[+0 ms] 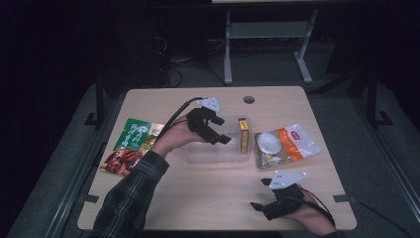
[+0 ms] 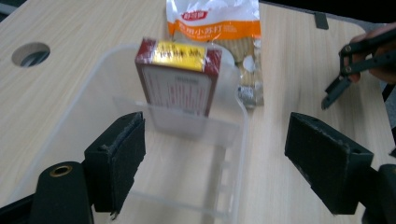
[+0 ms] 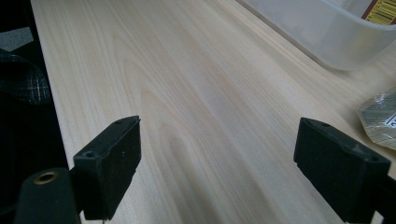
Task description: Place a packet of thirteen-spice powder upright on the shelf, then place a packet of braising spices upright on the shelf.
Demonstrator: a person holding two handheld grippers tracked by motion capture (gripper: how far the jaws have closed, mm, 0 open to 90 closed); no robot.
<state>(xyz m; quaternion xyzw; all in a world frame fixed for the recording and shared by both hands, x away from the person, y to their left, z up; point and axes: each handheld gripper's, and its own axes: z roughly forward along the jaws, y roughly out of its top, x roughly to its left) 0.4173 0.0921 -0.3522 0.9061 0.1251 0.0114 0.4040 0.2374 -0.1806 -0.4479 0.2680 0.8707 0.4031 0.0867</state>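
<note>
- My left tool (image 1: pixel 222 133) hangs over the clear tub (image 1: pixel 198 153), jaws wide, gripping nothing
- The red-and-yellow box (image 1: pixel 243 135) stands upright inside the tub
- My right tool (image 1: pixel 258 205) rests wide open, empty, on the counter (image 1: pixel 208 193)

Left claw (image 1: pixel 224 135) over clear tub (image 1: pixel 218 153), box (image 1: pixel 243 135) inside.

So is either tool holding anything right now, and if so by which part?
Nothing is held. The left tool hangs open over the clear plastic bin, its pads apart from the red and yellow box standing inside. The right tool is open over bare table.
</note>
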